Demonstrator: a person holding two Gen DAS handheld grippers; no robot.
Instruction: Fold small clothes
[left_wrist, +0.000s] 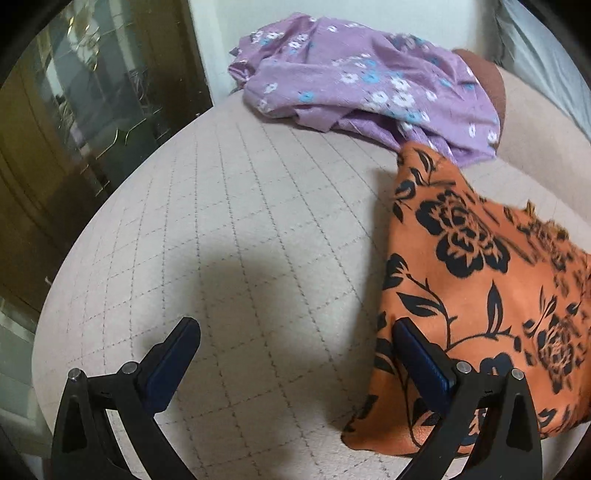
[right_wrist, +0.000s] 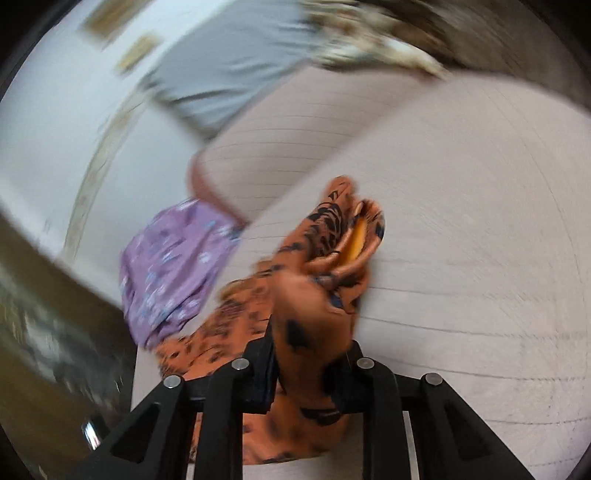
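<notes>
Orange black-flowered cloth (right_wrist: 306, 332) bunched, pinched in right gripper (right_wrist: 308, 373); left gripper (left_wrist: 295, 332) spread wide over beige quilted bed (left_wrist: 240, 221)

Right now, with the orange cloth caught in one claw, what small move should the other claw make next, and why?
Probably the open left claw should move sideways to the near edge of the orange flowered cloth and pinch it. The right claw already grips a bunched part, and a fold likely needs two held points.
</notes>
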